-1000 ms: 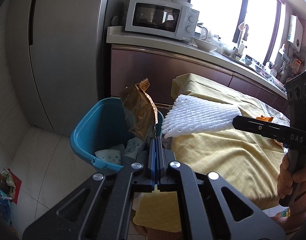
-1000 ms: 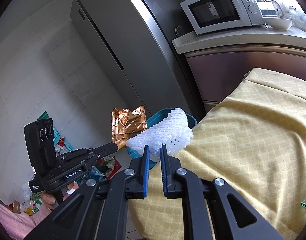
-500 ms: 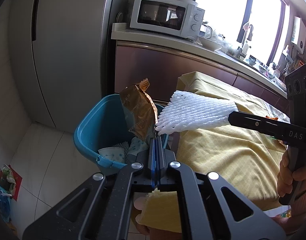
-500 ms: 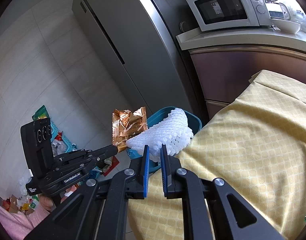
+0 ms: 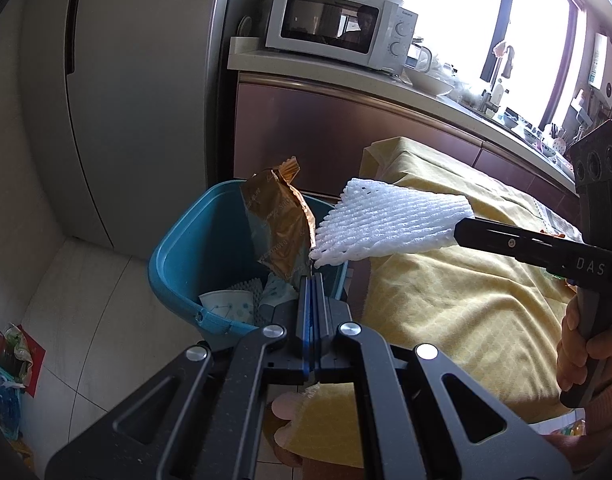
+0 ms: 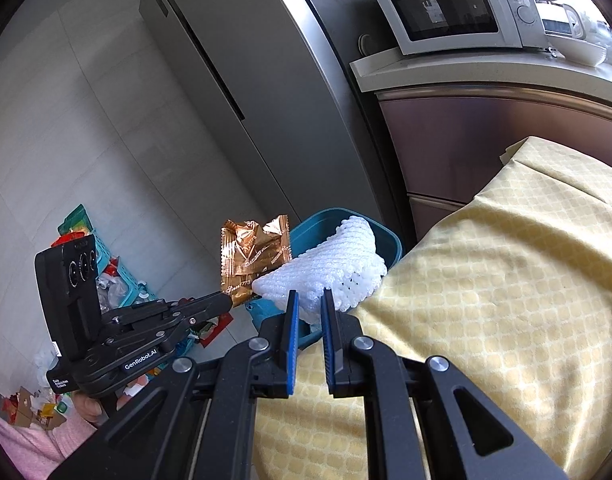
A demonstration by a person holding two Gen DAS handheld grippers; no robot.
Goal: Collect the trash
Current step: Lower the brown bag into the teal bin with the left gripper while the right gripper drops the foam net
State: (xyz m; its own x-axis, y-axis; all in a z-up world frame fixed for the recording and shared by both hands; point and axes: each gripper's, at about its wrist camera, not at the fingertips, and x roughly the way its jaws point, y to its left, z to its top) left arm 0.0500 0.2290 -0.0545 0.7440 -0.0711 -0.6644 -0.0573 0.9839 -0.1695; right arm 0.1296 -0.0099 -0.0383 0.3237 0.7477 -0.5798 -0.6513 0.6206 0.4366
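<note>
My left gripper (image 5: 312,278) is shut on a crumpled gold-brown snack wrapper (image 5: 277,226) and holds it over the blue trash bin (image 5: 177,252). The wrapper also shows in the right wrist view (image 6: 253,258), with the left gripper (image 6: 225,302) beneath it. My right gripper (image 6: 308,300) is shut on a white foam net sleeve (image 6: 330,266) and holds it at the bin's rim (image 6: 390,240), beside the wrapper. The sleeve (image 5: 390,222) nearly touches the wrapper. The bin holds paper cups and other trash (image 5: 229,304).
A table with a yellow checked cloth (image 6: 486,300) stands right of the bin. A steel fridge (image 5: 125,92) and a cabinet with a microwave (image 5: 338,28) stand behind. Baskets and loose litter (image 6: 105,280) lie on the floor at left.
Both grippers have moved closer to the bin with their loads; the foam sleeve now reaches over the bin's rim beside the wrapper.
</note>
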